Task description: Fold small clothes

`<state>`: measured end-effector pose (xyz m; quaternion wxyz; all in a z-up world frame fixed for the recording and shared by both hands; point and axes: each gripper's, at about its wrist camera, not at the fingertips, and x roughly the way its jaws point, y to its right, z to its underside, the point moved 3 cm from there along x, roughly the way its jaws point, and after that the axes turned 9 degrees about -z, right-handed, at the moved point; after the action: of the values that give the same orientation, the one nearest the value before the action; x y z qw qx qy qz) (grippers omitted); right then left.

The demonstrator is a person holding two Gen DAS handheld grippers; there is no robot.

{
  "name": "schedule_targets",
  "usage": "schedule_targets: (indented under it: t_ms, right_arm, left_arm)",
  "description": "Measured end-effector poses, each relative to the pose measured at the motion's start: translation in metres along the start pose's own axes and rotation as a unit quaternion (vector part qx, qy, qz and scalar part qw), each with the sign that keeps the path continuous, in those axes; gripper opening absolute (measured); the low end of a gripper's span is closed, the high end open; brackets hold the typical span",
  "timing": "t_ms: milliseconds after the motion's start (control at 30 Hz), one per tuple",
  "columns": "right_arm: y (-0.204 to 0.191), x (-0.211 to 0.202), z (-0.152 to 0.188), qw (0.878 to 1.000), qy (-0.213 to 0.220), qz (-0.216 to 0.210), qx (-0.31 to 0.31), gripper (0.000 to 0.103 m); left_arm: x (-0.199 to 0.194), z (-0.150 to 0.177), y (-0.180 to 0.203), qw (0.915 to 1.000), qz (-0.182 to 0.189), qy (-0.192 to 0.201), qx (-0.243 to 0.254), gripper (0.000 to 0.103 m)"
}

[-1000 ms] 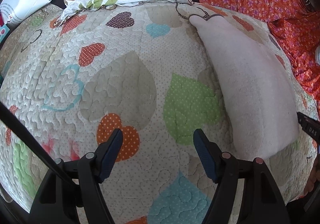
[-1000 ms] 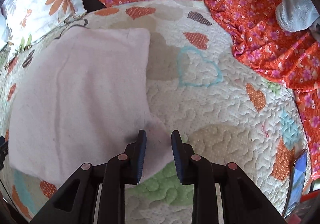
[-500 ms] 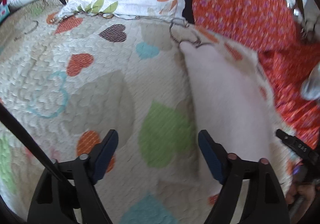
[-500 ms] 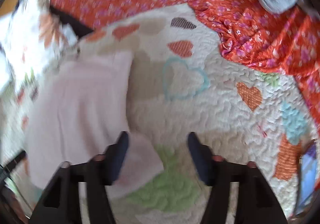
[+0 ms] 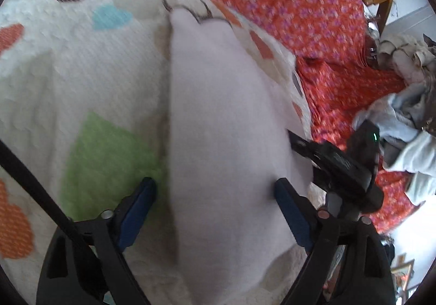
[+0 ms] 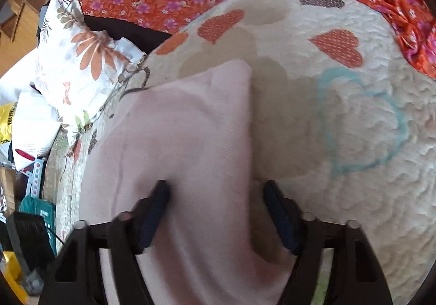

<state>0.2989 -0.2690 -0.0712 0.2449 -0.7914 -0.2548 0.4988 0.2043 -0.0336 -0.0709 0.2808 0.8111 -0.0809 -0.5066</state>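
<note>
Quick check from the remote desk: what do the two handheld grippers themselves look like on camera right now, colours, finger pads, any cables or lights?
Both are black plastic frames with bolt heads at the joints. The left gripper has blue fingertips, and a black cable crosses its view. The right gripper has dark blue fingertips; seen from the left camera, its body shows a small green light. No sleeves show.
</note>
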Motion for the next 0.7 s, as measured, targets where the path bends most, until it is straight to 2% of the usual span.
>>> schedule_targets:
  t_ms: [33, 100, 167, 267, 333, 367, 400, 467, 500, 533, 600, 700]
  right_arm:
    - [-0.002, 0.005, 0.001, 1.0, -0.013, -0.019, 0.016, 0.033]
    - [-0.011, 0.006, 0.002, 1.0, -0.005, -0.011, 0.014, 0.028]
    - [-0.025, 0.0, 0.001, 1.0, 0.001, -0.025, 0.009, 0.025]
    - [-0.048, -0.017, 0.003, 0.998, 0.015, -0.063, -0.004, 0.024]
    - [-0.057, -0.021, 0.007, 0.997, 0.017, -0.069, -0.017, 0.024]
    - [-0.059, -0.018, 0.011, 0.998, 0.011, -0.058, -0.02, 0.027]
    - [-0.057, -0.015, 0.013, 0.999, 0.005, -0.048, -0.022, 0.029]
    - [-0.049, -0.004, 0.019, 0.999, -0.018, 0.002, -0.03, 0.03]
    - [-0.046, 0.0, 0.021, 0.999, -0.026, 0.017, -0.03, 0.034]
    - [-0.046, -0.002, 0.022, 0.999, -0.024, 0.02, -0.028, 0.035]
    - [-0.049, -0.015, 0.019, 0.999, 0.001, 0.037, -0.035, 0.035]
    - [-0.065, -0.042, 0.013, 0.993, 0.064, 0.065, -0.073, 0.036]
  left_arm:
    - [-0.001, 0.001, 0.004, 1.0, 0.0, -0.004, 0.007, 0.053]
    - [-0.01, -0.002, 0.01, 0.9998, -0.007, -0.001, 0.017, 0.038]
    - [-0.031, -0.007, 0.017, 0.9998, 0.013, 0.012, 0.012, 0.035]
    - [-0.062, -0.009, 0.024, 0.9989, 0.022, 0.037, 0.02, 0.035]
    - [-0.073, -0.007, 0.021, 0.9986, 0.002, 0.043, 0.029, 0.037]
    - [-0.071, -0.004, 0.015, 0.9987, -0.018, 0.038, 0.028, 0.04]
    - [-0.062, 0.001, 0.004, 0.998, -0.056, 0.022, 0.02, 0.045]
    - [-0.043, 0.009, -0.017, 0.9938, -0.109, -0.016, 0.012, 0.049]
    - [-0.034, 0.014, -0.025, 0.9926, -0.116, -0.035, 0.008, 0.058]
    - [-0.033, 0.017, -0.03, 0.9937, -0.106, -0.037, -0.003, 0.06]
    - [-0.04, 0.017, -0.029, 0.9938, -0.107, -0.03, 0.004, 0.062]
    - [-0.052, 0.021, -0.025, 0.9907, -0.131, -0.007, 0.036, 0.064]
